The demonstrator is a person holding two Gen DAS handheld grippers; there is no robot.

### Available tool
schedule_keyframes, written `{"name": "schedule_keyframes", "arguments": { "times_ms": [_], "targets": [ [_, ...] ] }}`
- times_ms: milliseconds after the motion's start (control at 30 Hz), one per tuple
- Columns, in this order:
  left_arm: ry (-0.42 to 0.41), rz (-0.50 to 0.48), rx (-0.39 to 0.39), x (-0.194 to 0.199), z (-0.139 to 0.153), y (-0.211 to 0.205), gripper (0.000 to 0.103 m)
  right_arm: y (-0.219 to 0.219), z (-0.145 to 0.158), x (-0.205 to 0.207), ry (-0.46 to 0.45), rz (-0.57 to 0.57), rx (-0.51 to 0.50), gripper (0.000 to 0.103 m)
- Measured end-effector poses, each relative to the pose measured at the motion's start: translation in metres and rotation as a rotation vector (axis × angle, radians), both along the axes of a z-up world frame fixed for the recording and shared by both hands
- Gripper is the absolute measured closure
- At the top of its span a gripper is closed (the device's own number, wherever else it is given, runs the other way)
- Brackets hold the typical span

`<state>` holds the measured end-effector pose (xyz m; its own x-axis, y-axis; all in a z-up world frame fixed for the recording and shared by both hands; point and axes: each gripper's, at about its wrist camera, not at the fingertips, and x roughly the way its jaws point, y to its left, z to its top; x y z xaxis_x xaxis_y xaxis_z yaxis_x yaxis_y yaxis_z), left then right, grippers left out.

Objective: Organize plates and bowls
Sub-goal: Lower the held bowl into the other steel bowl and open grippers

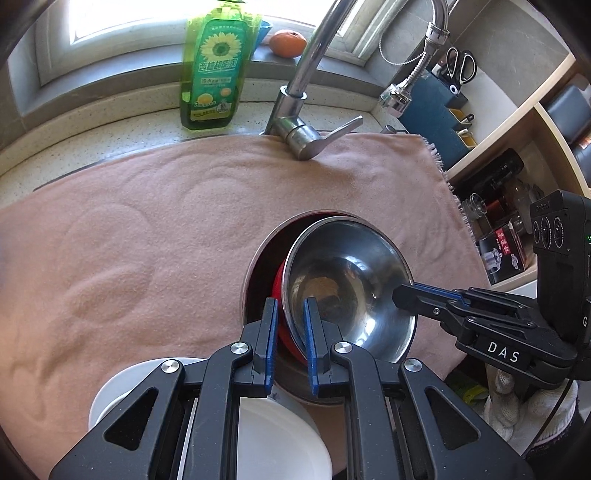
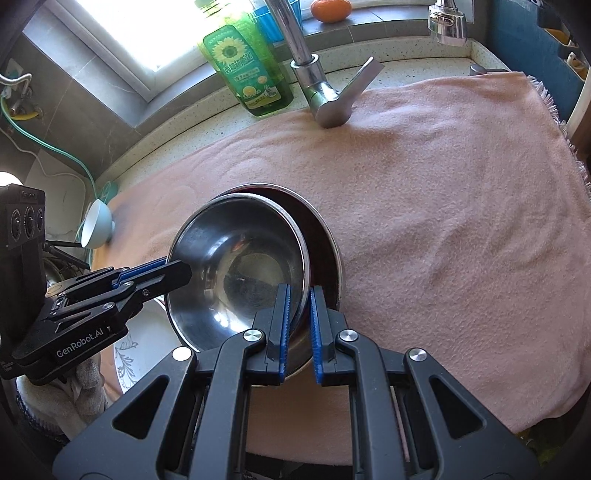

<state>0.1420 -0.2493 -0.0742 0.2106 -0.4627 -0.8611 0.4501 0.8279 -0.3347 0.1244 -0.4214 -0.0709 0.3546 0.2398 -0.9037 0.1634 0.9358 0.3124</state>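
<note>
Now both hand-held grippers (image 1: 290,306) (image 2: 299,295) pinch the steel bowl's (image 1: 347,273) opposite rims.

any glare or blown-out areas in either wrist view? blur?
Left wrist view: window blown out at top left, sharp highlights inside the steel bowl, strong fisheye bending. Right wrist view: window also overexposed, glare on the faucet; no motion blur in either.

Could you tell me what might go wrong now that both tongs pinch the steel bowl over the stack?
1. Both the left tongs and right tongs grip only the thin rim of the steel bowl; it could slip.
2. The bowl sits tilted above the red bowl and outer steel bowl; it may clatter down.
3. The white plate nearby could get knocked.
</note>
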Motion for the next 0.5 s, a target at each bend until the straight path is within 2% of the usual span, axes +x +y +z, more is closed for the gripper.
{"name": "schedule_keyframes", "arguments": {
  "times_ms": [500],
  "targets": [
    [0.0,-0.003,0.038,0.0022,-0.0064,-0.0032,0.091,0.0018,-0.0044,0.003,0.008,0.003,-0.025,0.09]
  ]
}}
